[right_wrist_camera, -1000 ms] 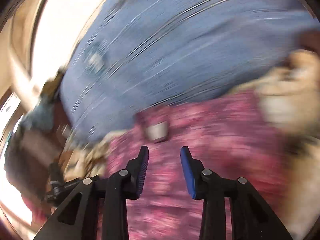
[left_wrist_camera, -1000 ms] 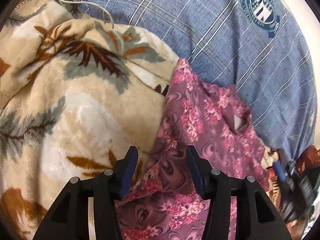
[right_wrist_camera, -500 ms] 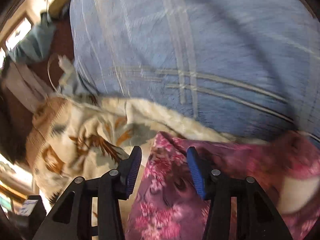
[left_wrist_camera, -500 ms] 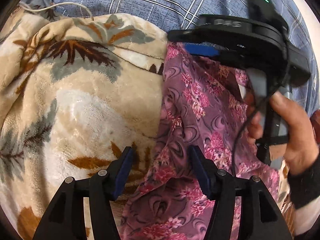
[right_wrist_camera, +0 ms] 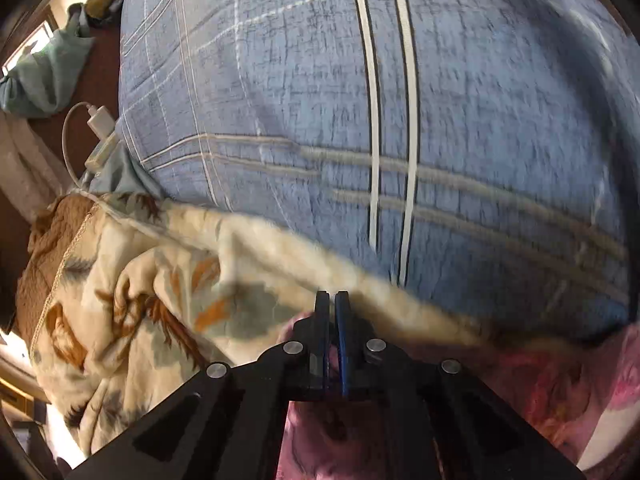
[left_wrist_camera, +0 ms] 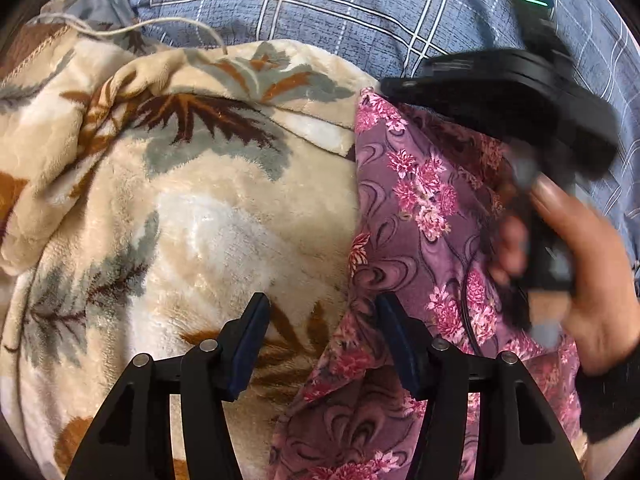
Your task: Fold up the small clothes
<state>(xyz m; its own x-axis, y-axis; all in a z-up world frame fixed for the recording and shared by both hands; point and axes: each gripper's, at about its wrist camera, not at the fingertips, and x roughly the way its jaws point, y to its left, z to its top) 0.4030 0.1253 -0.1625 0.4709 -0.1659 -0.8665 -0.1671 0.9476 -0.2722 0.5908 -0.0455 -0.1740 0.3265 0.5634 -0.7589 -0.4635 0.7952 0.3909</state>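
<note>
**Two tools, one thin floral garment**

Two tools are at work. My left tool (left_wrist_camera: 322,344) is spread wide, holding nothing, its fingers straddling the near left edge of the pink floral garment (left_wrist_camera: 420,208). My right tool (right_wrist_camera: 331,340) is pinched nearly closed at the garment's far corner; I judge it has the cloth, though its view blurs there.

The garment looks light, limp and a little slick, so it should drape and slide; corners and hems are the places to grip.

It lies on a plush leaf-print blanket (left_wrist_camera: 180,200), soft and lumpy underneath. Beyond is a blue plaid quilt (right_wrist_camera: 360,100). Far left, a white charger (right_wrist_camera: 100,118) and cable.
</note>
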